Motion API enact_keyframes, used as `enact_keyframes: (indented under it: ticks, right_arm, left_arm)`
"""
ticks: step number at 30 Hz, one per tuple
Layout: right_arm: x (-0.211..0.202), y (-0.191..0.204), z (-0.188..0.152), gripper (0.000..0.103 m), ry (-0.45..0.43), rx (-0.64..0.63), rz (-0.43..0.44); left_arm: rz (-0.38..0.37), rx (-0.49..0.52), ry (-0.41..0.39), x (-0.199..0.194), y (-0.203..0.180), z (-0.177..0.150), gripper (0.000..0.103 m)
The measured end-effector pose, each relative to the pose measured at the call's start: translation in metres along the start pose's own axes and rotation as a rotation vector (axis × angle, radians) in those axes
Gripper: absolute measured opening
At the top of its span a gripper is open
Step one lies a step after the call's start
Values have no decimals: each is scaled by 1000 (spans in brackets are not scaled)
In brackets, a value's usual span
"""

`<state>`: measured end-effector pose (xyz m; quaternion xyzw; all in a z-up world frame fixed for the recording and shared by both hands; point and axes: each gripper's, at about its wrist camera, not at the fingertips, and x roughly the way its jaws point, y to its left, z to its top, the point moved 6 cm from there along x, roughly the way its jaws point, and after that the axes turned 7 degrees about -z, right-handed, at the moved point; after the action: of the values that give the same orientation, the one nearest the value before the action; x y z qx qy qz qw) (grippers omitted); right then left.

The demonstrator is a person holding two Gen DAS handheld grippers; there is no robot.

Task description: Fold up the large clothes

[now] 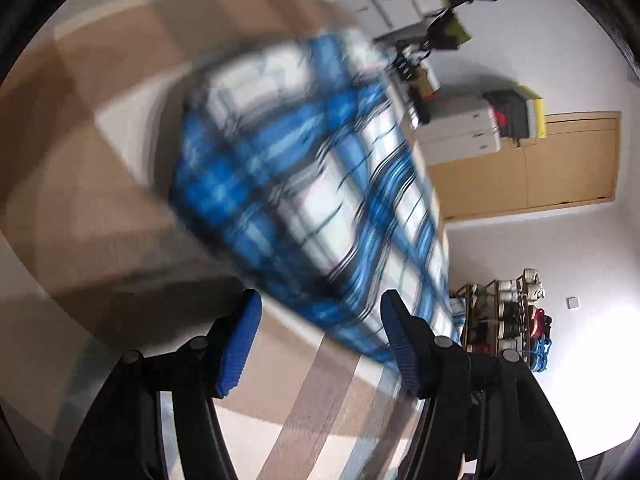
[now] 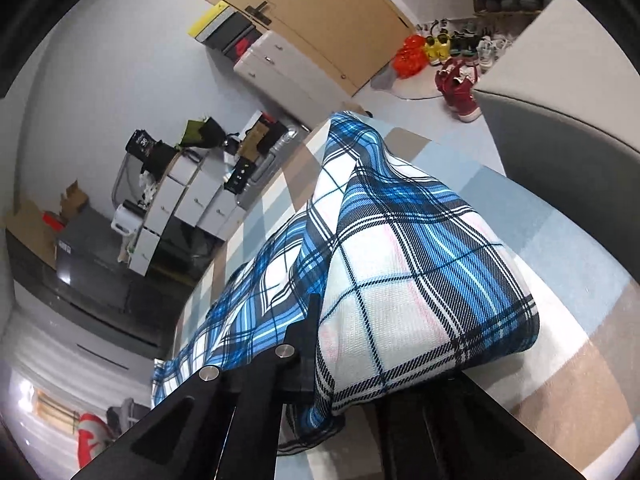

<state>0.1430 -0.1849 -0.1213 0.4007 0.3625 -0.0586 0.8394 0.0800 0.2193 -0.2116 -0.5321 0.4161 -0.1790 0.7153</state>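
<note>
A blurred blue plaid garment (image 1: 312,184) is seen lying on a checked brown-and-white cloth (image 1: 92,184); the left gripper (image 1: 320,344) is held with jaws apart, nothing between them.

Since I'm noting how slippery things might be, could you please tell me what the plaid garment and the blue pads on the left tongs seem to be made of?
The plaid garment looks like soft woven cloth, probably cotton or a blend: diagonal weave lines show up close, and it drapes in folds, matte. The blue pads look like ribbed rubber or soft plastic, with fine ridges and a dull finish; which of the two is unclear.
</note>
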Motion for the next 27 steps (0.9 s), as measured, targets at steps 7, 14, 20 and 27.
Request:
enact_keyframes:
  ticks: [7,14,20,27]
  right_arm:
    - [-20,4,0,4,-6,12,12]
    - [-43,26,2,4,-36,15,62]
    - [-44,21,3,4,-29,18,57]
    - [-31,4,1,3,-1,-23,-2]
  left_arm:
    - [-36,20,-9,1,-6,-13,80]
    - [-62,40,-31,21,-13,-3,84]
    - [-144,-92,-116,9,-1,30,76]
    - [-118,-106,-108,2,17,41,2]
